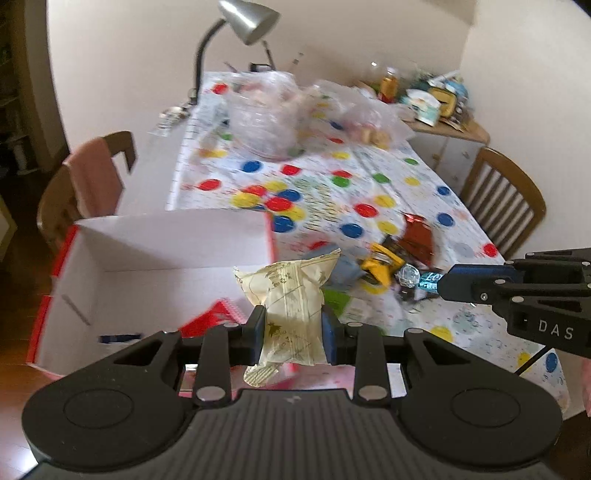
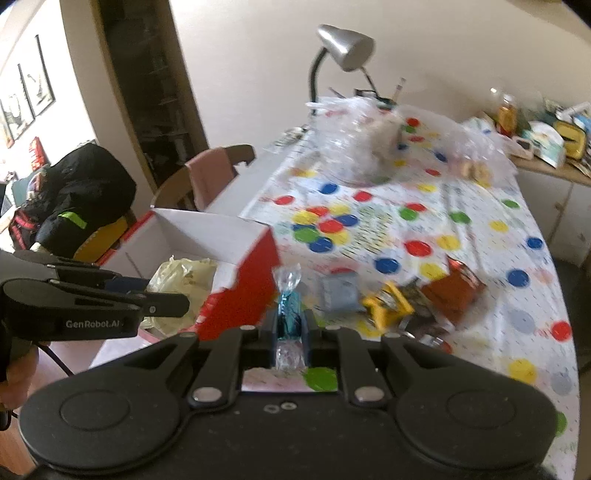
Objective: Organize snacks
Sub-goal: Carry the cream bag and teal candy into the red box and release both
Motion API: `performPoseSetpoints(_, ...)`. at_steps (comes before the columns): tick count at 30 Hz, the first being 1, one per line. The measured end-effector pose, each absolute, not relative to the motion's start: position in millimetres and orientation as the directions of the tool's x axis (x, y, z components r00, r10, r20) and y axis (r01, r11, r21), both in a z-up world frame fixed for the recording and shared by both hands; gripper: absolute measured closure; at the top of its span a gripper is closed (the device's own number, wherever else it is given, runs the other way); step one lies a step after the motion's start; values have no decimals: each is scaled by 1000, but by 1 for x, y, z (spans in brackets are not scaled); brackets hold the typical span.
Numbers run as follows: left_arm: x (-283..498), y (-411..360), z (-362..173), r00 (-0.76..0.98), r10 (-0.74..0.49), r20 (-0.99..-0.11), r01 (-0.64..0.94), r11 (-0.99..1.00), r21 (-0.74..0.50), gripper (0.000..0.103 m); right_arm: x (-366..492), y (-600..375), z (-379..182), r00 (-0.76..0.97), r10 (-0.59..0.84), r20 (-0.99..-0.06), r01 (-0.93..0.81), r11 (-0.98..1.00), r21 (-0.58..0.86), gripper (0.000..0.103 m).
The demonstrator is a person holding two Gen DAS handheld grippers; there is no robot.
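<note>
My left gripper (image 1: 293,328) is shut on a cream wrapped snack (image 1: 291,295) and holds it over the right edge of the open red-and-white box (image 1: 166,240). In the right wrist view the same snack (image 2: 181,275) hangs above the box (image 2: 255,266), with the left gripper (image 2: 162,306) at the left. My right gripper (image 2: 290,332) is shut on a blue twist-wrapped candy (image 2: 289,314); in the left wrist view that candy (image 1: 424,279) shows at the right gripper's tip. A pile of loose snacks (image 1: 391,258) lies on the dotted tablecloth (image 1: 332,192), right of the box.
Clear plastic bags (image 1: 273,110) with food sit at the table's far end beside a silver desk lamp (image 1: 247,18). Wooden chairs (image 1: 502,199) stand on both sides. A cluttered sideboard (image 1: 443,114) is at the back right. A red packet (image 1: 218,317) lies in the box.
</note>
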State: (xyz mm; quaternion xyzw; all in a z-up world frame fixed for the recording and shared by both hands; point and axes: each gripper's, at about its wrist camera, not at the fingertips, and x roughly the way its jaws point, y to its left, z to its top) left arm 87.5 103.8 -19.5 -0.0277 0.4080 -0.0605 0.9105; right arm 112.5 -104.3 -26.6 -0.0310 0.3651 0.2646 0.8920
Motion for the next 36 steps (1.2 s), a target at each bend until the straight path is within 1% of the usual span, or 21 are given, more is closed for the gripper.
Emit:
performPoseSetpoints(13,87,196,-29,659,-24,-751,-36,997,-63,73,120,-10,-35,543,497,-677,-563,814,145,92)
performPoseSetpoints(21,104,240,-51,614,23,-789,-80,996,-33,73,140,34,-61,501,473,-725,-568,812,136,92)
performPoseSetpoints(30,137,266,-81,531,52,-846,-83,996,10,73,164,71,-94,456,448,-769,-579,806,125,92)
performPoseSetpoints(36,157,266,-99,470,46,-881,-49,998,26,73,183,90,-113,435,429,-792,-577,808,121,92)
